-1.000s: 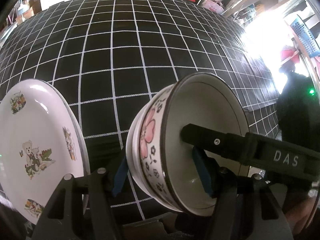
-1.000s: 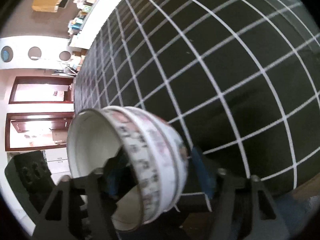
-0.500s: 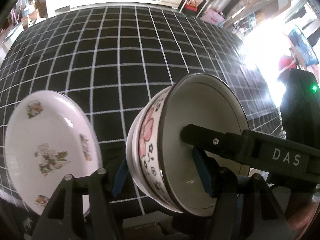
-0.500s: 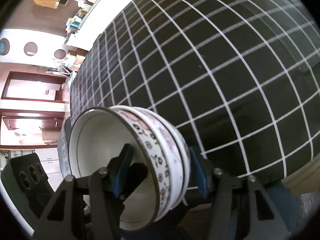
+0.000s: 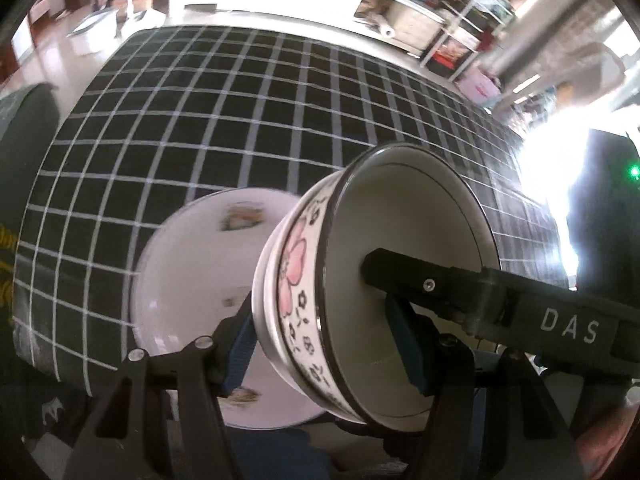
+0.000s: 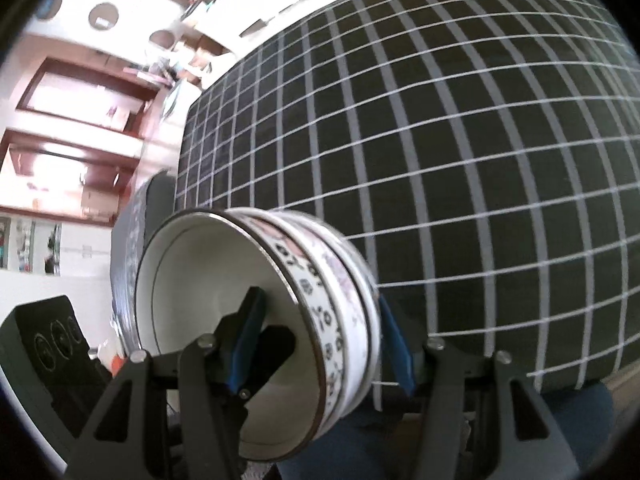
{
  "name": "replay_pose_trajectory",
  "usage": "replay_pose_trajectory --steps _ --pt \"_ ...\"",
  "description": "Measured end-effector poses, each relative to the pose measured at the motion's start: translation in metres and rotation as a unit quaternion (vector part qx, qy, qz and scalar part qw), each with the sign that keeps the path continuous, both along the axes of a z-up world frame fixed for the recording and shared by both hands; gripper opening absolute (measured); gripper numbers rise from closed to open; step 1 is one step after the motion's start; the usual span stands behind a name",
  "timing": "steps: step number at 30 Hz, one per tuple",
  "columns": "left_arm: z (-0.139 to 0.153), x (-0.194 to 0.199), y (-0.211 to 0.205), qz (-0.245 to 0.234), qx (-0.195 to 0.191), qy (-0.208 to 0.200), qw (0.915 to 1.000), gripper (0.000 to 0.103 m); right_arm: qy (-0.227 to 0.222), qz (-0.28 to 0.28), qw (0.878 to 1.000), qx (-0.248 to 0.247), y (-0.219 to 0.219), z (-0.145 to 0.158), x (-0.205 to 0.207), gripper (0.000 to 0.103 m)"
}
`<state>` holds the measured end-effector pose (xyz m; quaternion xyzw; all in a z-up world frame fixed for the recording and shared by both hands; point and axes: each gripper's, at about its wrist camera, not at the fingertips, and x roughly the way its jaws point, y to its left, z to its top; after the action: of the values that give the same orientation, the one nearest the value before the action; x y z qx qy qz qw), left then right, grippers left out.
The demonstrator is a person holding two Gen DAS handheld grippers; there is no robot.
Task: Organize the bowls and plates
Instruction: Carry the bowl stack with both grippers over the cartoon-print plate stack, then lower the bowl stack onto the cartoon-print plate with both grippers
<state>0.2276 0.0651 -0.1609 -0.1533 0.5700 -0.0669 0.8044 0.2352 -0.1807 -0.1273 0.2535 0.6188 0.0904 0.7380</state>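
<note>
Two nested white bowls (image 5: 296, 280) with pink flowers and black marks are held on edge, opening toward the right in the left wrist view. My left gripper (image 5: 324, 344) is shut on their wall. My right gripper (image 6: 320, 344) is shut on the opposite wall of the same bowls (image 6: 344, 280); its black finger (image 5: 480, 284) reaches into the bowl in the left wrist view. A white plate (image 5: 200, 280) with small pictures lies near the table's front edge, behind the bowls.
The table wears a black cloth with a white grid (image 5: 240, 120) and its far part is bare (image 6: 480, 140). A dark chair back (image 6: 132, 220) stands at the table's left end. Shelves and clutter line the far wall.
Both grippers have pulled back and up with the bowls, so more of the table shows. The plate has shifted from the left edge to behind the bowls in the left wrist view.
</note>
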Motion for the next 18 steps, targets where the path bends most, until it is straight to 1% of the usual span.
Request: replay_pose_trajectory --steps 3,6,9,12,18 --pt "-0.012 0.001 0.015 0.013 -0.002 0.011 0.9998 0.061 0.011 0.019 1.000 -0.006 0.024 -0.013 0.013 0.061" --pt "-0.022 0.000 0.028 0.021 -0.005 0.020 0.9996 0.061 0.019 0.032 0.999 -0.017 0.040 -0.022 0.025 0.061" --pt "-0.028 0.000 0.035 0.025 -0.008 0.026 0.9993 0.061 0.026 0.040 0.999 -0.027 0.049 -0.030 0.027 0.061" --pt "-0.030 0.002 0.036 0.023 -0.008 0.028 0.9993 0.061 0.029 0.041 0.998 -0.033 0.055 -0.033 0.029 0.061" --pt "-0.031 0.003 0.035 0.020 -0.007 0.022 0.9995 0.060 0.026 0.039 0.998 -0.039 0.050 -0.032 0.023 0.061"
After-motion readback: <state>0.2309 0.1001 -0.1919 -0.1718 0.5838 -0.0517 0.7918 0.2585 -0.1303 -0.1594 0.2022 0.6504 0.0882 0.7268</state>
